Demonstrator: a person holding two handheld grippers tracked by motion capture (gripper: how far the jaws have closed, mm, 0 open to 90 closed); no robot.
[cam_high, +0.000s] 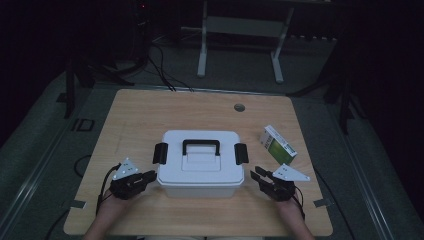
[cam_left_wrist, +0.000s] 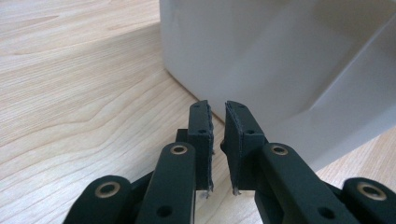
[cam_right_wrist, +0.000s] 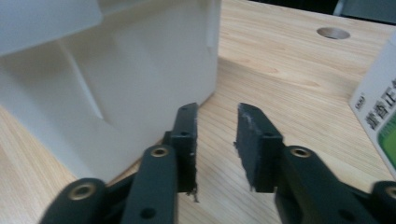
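Note:
A white plastic storage box (cam_high: 200, 162) with a black handle (cam_high: 201, 146) and a black latch on each end stands in the middle of the wooden table (cam_high: 140, 110). My left gripper (cam_high: 150, 176) lies low at the box's left front corner. In the left gripper view its jaws (cam_left_wrist: 218, 107) stand a narrow gap apart, with nothing between them and the white wall (cam_left_wrist: 280, 60) just ahead. My right gripper (cam_high: 257, 173) sits by the box's right front corner. The right gripper view has its jaws (cam_right_wrist: 217, 112) wider apart and empty, beside the box wall (cam_right_wrist: 116, 70).
A small green and white carton (cam_high: 277, 144) lies on the table right of the box, close to my right gripper, and appears at the edge (cam_right_wrist: 378, 112) of the right gripper view. A round cable hole (cam_high: 239, 107) is near the far edge. Desk legs stand beyond the table.

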